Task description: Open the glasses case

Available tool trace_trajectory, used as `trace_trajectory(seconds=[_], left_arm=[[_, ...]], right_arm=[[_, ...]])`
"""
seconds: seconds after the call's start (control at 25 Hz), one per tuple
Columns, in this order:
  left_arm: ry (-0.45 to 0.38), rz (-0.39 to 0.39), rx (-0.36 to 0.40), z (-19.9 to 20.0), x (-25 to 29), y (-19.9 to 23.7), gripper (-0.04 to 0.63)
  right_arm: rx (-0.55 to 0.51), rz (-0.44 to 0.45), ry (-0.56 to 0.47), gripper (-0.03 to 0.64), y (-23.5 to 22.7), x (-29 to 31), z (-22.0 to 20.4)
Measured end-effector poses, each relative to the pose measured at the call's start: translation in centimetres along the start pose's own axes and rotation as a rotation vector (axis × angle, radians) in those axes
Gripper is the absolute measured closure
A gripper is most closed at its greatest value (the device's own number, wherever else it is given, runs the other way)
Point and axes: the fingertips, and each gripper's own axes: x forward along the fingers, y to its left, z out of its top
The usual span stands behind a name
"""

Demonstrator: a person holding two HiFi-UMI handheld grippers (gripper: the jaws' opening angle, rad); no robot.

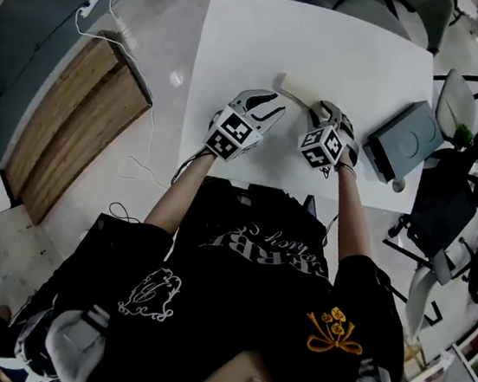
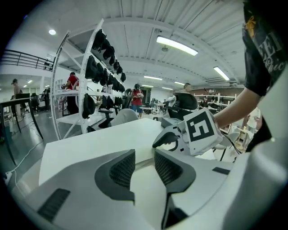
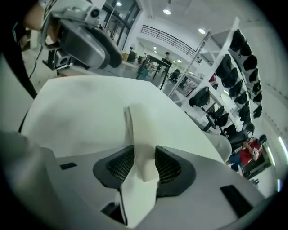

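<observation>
Left gripper [image 1: 270, 109] and right gripper [image 1: 324, 112] are held tilted down at either end of the case [image 1: 292, 90]. Left jaws are parted, gripping nothing. Right jaws are spread wide round the case end.

Bare tabletop [image 1: 239, 55] left and beyond; grey box [image 1: 405, 140] beside right claw [image 1: 323, 112]

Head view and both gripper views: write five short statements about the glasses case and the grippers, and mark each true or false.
1. The glasses case lies on the white table. True.
2. The left gripper has its jaws shut tight. False: they stand apart.
3. The case sits between the jaws of the right gripper. True.
4. The case's lid is flipped wide open. False: it looks closed.
5. In the head view the grey box sits left of the case. False: it sits to the right, near the table's edge.
</observation>
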Motion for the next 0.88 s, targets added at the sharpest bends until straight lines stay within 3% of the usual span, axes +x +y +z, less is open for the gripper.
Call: trace_trajectory(seconds=[0.16,0.32,0.52,0.88], left_arm=[[0.067,0.005,-0.013,-1.8,1.6,0.6,0.449],[0.1,0.0,-0.024,-2.5,2.6,0.3,0.446],[0.083,-0.005,-0.035,-2.1,3.0,-0.6,0.446],[0.069,0.009,-0.032,-1.0,2.9,-0.5,0.447]], right_arm=[[-0.108,-0.029,-0.014,0.462,-0.3,-0.5,0.9],[-0.099,-0.012,-0.022,0.469,-0.4,-0.6,0.8],[-0.106,0.015,-0.056,0.53,-1.3,-0.9,0.8],[-0.122,-0.068,-0.072,0.575,-6.5,0.8,2.6]])
